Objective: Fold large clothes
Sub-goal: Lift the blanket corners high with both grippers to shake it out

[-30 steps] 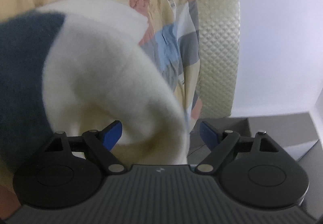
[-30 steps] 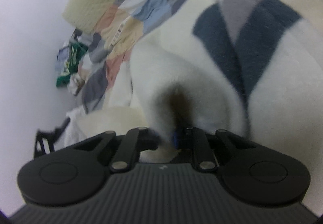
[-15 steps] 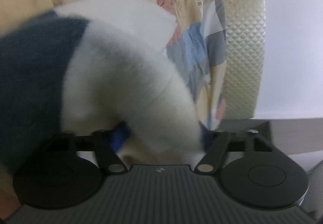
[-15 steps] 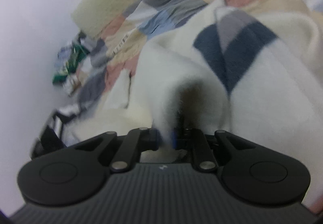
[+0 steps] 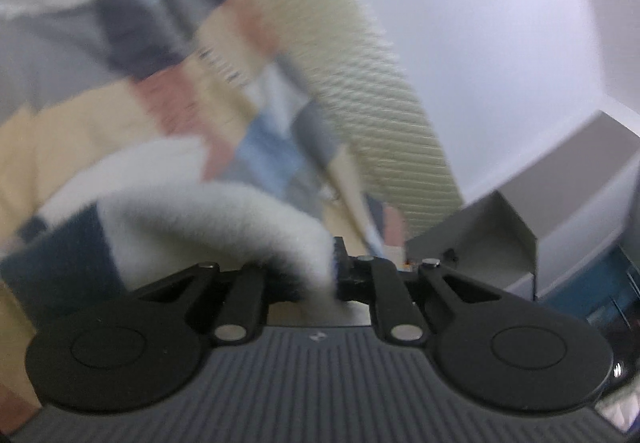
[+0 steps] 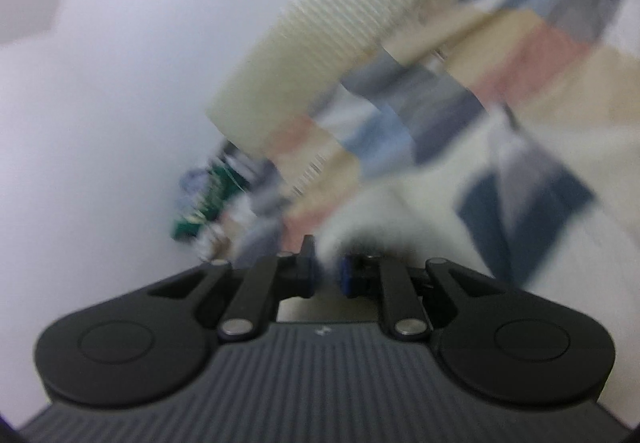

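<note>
A fluffy white sweater (image 5: pixel 208 219) with a navy block (image 5: pixel 64 259) drapes across the left wrist view, and my left gripper (image 5: pixel 320 275) is shut on a fold of its white fleece. The right wrist view shows the same sweater (image 6: pixel 400 219) with navy and grey panels (image 6: pixel 528 203) spreading to the right. My right gripper (image 6: pixel 326 275) is shut on its white edge, with the blue pads pinching the fabric. Both views are blurred by motion.
A patchwork quilt (image 5: pixel 188 95) of beige, pink, blue and grey squares covers the bed beneath. A cream quilted headboard (image 5: pixel 360 83) runs beside a white wall. A grey box (image 5: pixel 480 239) stands at the right. Crumpled green and white clothes (image 6: pixel 216 195) lie by the wall.
My left gripper's jaws closed on the sweater's white fold. Both grippers rose and tilted, lifting the sweater off the quilt, so more wall and headboard show now.
</note>
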Available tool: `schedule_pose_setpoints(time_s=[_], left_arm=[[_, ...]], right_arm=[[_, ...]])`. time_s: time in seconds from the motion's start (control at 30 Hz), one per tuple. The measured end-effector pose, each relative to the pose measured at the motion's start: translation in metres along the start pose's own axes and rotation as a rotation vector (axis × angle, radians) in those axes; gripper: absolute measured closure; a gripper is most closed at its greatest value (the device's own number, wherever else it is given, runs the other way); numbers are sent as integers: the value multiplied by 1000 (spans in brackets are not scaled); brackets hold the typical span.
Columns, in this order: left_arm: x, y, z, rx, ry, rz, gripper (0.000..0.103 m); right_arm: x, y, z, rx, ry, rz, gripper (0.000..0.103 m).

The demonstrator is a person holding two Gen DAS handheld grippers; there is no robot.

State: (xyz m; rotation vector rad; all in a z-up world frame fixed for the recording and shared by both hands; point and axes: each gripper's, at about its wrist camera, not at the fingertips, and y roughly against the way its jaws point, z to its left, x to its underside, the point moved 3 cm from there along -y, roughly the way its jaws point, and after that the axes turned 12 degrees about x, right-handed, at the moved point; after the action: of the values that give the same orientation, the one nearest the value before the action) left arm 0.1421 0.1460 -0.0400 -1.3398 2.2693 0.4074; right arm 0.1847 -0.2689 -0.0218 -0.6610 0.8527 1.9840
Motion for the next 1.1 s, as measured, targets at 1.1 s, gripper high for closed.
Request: schedule_pose_setpoints(time_s=[1.1], left_arm=[[-131,33,-230,83,-432,-117,82]], right_arm=[[-222,84,201,-142,326,-201,88]])
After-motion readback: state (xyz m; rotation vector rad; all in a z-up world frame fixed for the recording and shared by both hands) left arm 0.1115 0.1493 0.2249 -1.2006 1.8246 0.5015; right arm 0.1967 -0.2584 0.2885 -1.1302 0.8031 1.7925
